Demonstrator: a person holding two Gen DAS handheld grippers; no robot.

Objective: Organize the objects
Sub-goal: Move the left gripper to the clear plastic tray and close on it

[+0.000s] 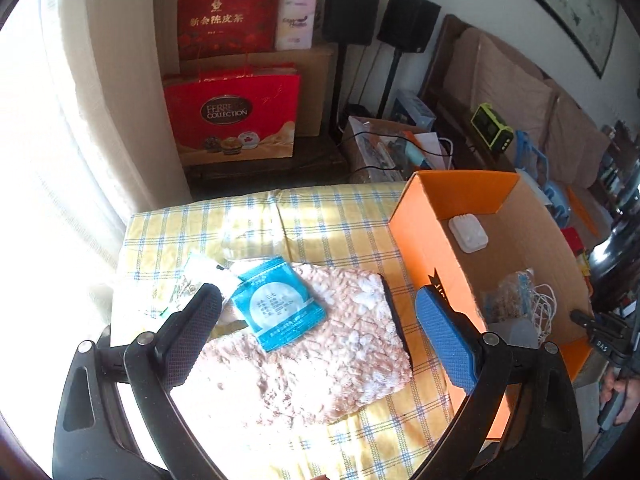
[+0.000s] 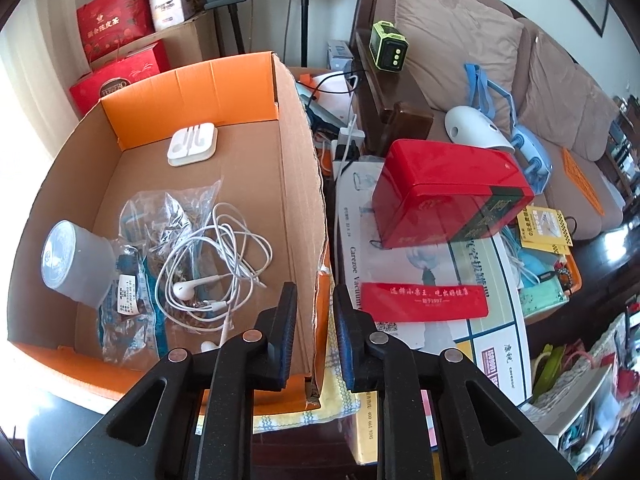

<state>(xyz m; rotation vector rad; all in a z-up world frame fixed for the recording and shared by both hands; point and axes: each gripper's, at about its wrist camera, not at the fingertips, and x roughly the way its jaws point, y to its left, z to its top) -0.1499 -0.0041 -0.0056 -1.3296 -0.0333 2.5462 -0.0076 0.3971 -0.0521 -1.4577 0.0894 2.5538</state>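
Observation:
An orange cardboard box (image 1: pixel 416 232) stands on the checked tablecloth (image 1: pixel 328 216). In the right wrist view the box (image 2: pixel 304 168) holds a white earphone case (image 2: pixel 193 145), tangled white earphones (image 2: pixel 216 264), a clear plastic bag (image 2: pixel 160 240) and a grey lidded cup (image 2: pixel 72 264). My left gripper (image 1: pixel 320 332) is open and empty above a fluffy pink pad (image 1: pixel 320 344) with a blue sachet (image 1: pixel 276 304) on it. Clear packets (image 1: pixel 192 280) lie by its left finger. My right gripper (image 2: pixel 314 340) is nearly shut, with its jaws on either side of the box's right wall.
Red gift bags (image 1: pixel 232 116) and speakers (image 1: pixel 352 8) stand behind the table. Right of the box lie a red tin (image 2: pixel 448 196), a red flat packet (image 2: pixel 424 302) and a white carton (image 2: pixel 400 264). A brown sofa (image 2: pixel 520 80) carries clutter.

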